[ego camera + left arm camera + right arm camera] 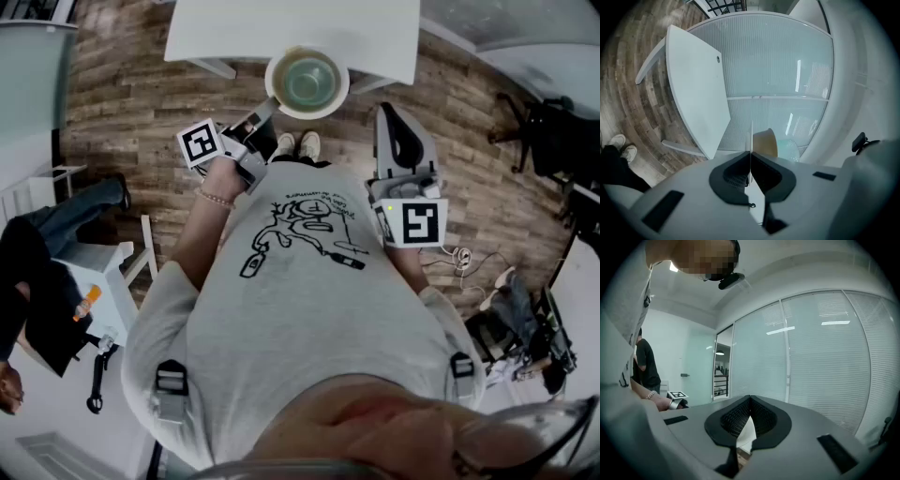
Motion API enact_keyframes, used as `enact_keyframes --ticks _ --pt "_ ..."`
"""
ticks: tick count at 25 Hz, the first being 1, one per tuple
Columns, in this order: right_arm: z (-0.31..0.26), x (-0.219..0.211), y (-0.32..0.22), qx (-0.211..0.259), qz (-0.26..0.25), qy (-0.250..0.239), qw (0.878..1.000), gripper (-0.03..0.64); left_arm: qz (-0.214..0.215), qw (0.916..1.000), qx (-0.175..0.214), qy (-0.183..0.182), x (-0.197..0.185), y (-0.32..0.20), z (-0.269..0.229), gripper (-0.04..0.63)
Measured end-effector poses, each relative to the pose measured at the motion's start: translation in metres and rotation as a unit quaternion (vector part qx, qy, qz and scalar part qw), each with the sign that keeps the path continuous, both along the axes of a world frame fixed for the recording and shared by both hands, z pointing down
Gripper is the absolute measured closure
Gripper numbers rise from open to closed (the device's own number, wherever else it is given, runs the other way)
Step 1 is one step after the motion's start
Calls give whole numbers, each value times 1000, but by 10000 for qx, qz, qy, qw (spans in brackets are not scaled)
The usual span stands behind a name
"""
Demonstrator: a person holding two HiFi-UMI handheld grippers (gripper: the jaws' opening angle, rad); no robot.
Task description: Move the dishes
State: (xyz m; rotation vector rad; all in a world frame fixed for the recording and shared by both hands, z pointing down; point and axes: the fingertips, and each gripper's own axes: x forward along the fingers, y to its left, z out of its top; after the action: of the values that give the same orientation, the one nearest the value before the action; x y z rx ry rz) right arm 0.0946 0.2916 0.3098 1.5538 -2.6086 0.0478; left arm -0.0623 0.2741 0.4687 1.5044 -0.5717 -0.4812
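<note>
Pale-green-lined bowl (307, 82) is hanging at upper centre of the head view, by the white table (234, 33) edge. Left gripper (265, 107) is pinching its thin rim, probably for a one-handed carry. Right gripper (397, 117) is idling mid-right, jaws together, empty.

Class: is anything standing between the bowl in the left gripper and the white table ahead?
Nothing visible does. The left gripper holds the bowl by its rim at the table edge, with no object between them.
</note>
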Motion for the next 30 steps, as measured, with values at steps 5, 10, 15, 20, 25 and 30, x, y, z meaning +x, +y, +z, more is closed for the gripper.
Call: enact_keyframes --ticks 5,10,15,20,25,30 --pt "-2 5 3 73 -18 25 10000 583 -35 10000 -7 -12 3 4 -2 588" --pt "-3 14 1 30 -36 -137 9999 581 -81 10000 -13 -7 10 2 -4 588" --pt "-4 25 -6 114 -52 -142 9998 581 -106 9999 -14 -50 18 -2 -1 588" --pt "-3 41 -13 124 -79 -137 9998 580 -147 9999 -35 -53 34 -8 0 588" --pt "-1 48 -26 104 -157 -117 9998 580 -216 9997 -54 -42 42 -18 1 588" --pt "0 51 -39 83 -230 -118 9996 580 -269 9996 -66 -56 45 -29 1 588"
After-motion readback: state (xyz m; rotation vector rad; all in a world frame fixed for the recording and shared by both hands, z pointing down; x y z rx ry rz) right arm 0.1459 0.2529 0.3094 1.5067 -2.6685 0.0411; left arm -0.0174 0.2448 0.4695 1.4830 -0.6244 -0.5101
